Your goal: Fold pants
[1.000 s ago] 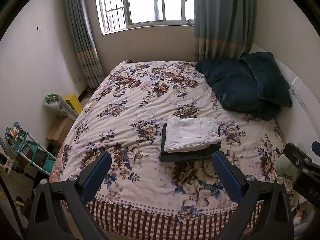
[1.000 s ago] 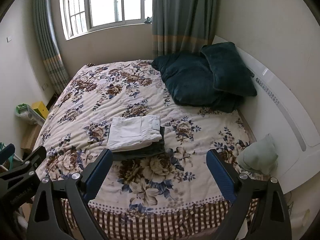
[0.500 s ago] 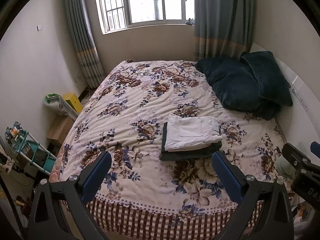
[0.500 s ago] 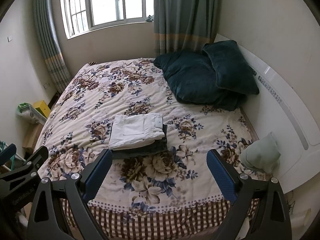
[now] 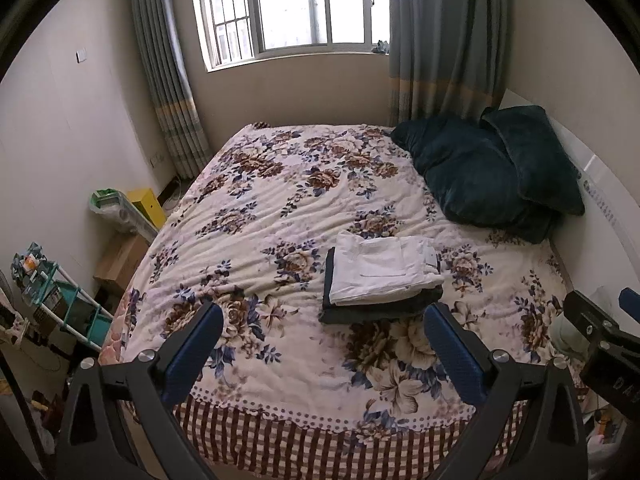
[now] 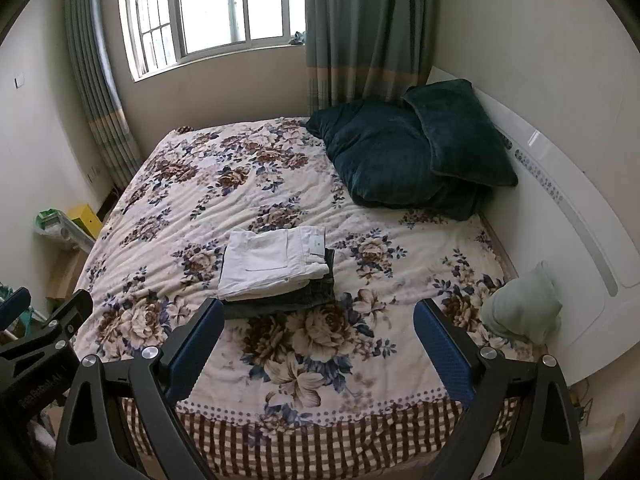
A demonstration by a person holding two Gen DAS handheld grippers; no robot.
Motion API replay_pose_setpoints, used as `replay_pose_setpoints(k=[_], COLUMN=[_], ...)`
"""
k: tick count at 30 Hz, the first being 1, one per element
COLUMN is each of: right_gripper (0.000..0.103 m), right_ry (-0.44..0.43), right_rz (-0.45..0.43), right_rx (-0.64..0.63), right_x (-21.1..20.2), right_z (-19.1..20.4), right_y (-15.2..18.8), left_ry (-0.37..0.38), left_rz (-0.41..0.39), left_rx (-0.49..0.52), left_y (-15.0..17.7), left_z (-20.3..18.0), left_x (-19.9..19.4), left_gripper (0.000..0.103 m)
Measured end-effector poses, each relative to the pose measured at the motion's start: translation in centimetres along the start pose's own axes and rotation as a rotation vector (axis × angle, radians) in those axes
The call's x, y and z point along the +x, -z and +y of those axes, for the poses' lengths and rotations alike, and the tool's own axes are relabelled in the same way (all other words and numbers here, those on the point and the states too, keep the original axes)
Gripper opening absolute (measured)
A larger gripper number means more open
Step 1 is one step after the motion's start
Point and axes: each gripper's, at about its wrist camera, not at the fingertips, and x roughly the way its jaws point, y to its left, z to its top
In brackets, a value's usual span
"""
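Change: your view has risen a little since the earlier frame; nothing on the bed has shifted.
Left gripper: lower centre, fingers spread wide, holding nothing.
Pants: white pants lie folded on dark pants, centre of frame.
Right gripper: lower centre, fingers wide apart, empty.
Progress: folding looks finished; you seem to have nothing left but to back away.

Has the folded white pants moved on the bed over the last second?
No. The white pants still sit atop the dark pants, beside the same blanket flowers.
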Motion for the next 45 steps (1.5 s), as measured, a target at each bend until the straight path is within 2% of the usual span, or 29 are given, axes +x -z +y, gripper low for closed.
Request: replay_pose_setpoints(k=[7, 45], right_gripper=[0.098, 0.098], right_ry=[0.006, 0.013], right_rz=[-0.013, -0.029], right_rx=[0.004, 0.006], right_x=[-0.5, -1.6], right_z=[-0.2, -0.5], right_y=[0.3, 0.5], left_ry=[0.01, 0.012], left_rz=[-0.033, -0.061], left_rx=[0.011, 0.015], left_y=[-0.4, -0.5], left_z=[-0.3, -1.6], left_x=[-0.7, -1.7], left_gripper=[0.103, 0.103])
